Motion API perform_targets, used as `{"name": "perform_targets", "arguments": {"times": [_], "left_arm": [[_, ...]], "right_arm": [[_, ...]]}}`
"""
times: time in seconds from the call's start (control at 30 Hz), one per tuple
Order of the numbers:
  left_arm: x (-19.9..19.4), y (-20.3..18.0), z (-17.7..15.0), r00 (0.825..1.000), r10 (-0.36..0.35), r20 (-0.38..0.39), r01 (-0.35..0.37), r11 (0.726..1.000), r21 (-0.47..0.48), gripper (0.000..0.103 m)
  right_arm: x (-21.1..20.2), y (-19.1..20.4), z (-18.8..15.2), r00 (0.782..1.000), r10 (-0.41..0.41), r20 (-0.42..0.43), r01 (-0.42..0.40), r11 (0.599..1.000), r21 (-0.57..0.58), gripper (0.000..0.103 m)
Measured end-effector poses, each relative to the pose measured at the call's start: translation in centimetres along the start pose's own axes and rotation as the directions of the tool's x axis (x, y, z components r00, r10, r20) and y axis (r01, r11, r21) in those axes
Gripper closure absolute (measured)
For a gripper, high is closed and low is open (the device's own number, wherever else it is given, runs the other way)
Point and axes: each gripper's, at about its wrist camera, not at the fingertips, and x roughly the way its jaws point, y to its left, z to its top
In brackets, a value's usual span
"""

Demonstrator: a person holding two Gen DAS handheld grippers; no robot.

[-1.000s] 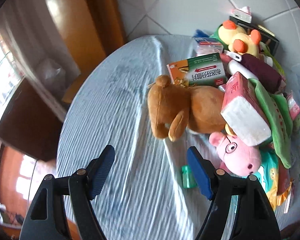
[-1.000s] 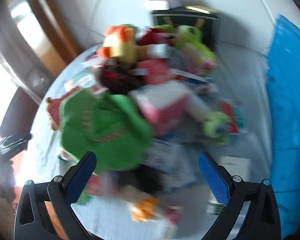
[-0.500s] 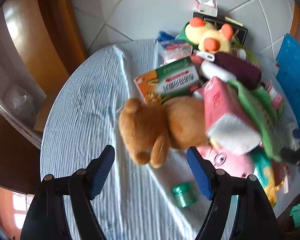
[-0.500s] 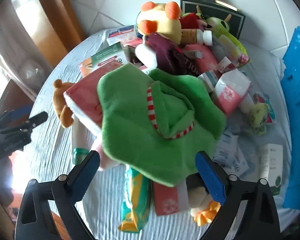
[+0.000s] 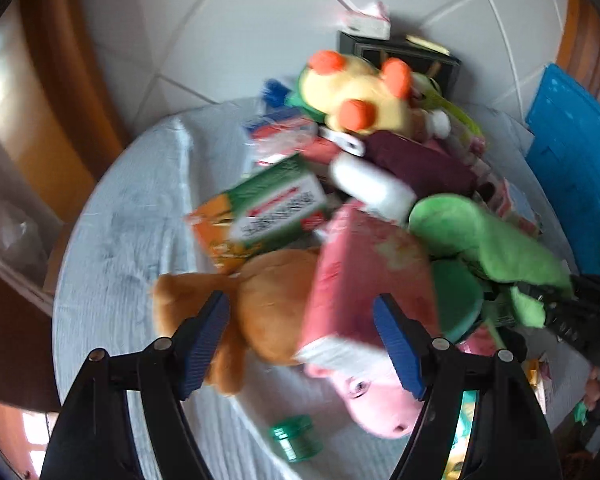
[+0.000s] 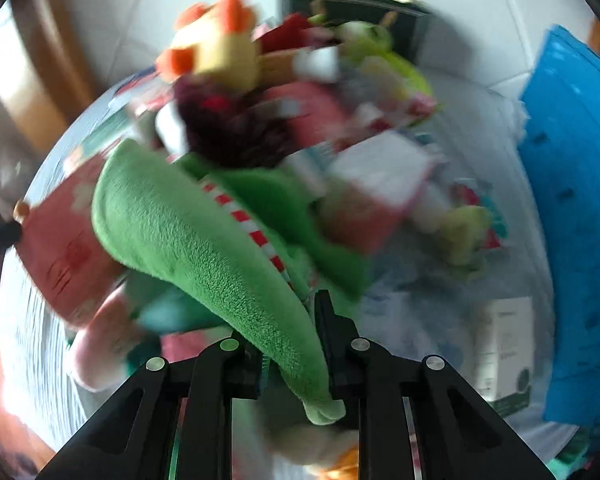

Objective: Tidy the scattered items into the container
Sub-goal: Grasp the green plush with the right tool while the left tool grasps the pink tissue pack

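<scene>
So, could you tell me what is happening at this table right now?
A person is tidying a heap of toys and boxes on a cloth-covered table with two handheld grippers. The right gripper is shut on a green plush toy at the pile's near edge. The left gripper is open, facing a brown teddy bear and a pink tissue pack. A blue container sits at the right.

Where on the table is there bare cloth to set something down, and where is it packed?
Bare cloth runs along the table's left edge, beside the brown bear and orange-green box. A smaller patch lies near the green jar. On the right, some cloth shows by the white box and blue container. The middle pile around the green plush is packed.
</scene>
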Motion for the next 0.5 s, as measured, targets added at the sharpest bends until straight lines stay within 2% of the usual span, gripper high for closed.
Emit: {"name": "perform_targets", "arguments": {"times": [0.1, 0.3, 0.33, 0.37, 0.4, 0.5], "left_arm": [[1.1, -2.0, 0.7, 0.999, -0.017, -0.042, 0.019, 0.999, 0.045, 0.029], [2.2, -5.1, 1.2, 0.996, 0.021, -0.088, -0.006, 0.986, 0.167, 0.028], [2.5, -5.5, 1.3, 0.994, 0.029, -0.101, -0.01, 0.983, 0.184, 0.023], [2.8, -5.8, 1.3, 0.993, 0.036, -0.111, -0.014, 0.981, 0.192, 0.011], [3.2, -6.0, 1.3, 0.992, 0.04, -0.123, -0.015, 0.98, 0.197, 0.006], [5.0, -6.5, 1.0, 0.982, 0.069, -0.174, -0.031, 0.977, 0.209, 0.006]], "right_arm": [[-0.3, -0.9, -0.2, 1.0, 0.012, 0.0, -0.012, 1.0, 0.011, 0.082], [0.3, -1.0, -0.3, 0.998, 0.056, -0.011, -0.055, 0.998, 0.01, 0.082], [0.3, -0.9, -0.4, 0.998, 0.061, -0.01, -0.061, 0.998, 0.007, 0.082], [0.3, -0.8, -0.5, 0.998, 0.065, -0.011, -0.065, 0.998, 0.007, 0.082], [0.3, -0.8, -0.6, 0.997, 0.072, -0.012, -0.072, 0.997, 0.008, 0.082], [0.7, -0.8, -0.8, 0.996, 0.084, -0.019, -0.084, 0.996, 0.009, 0.078]]}}
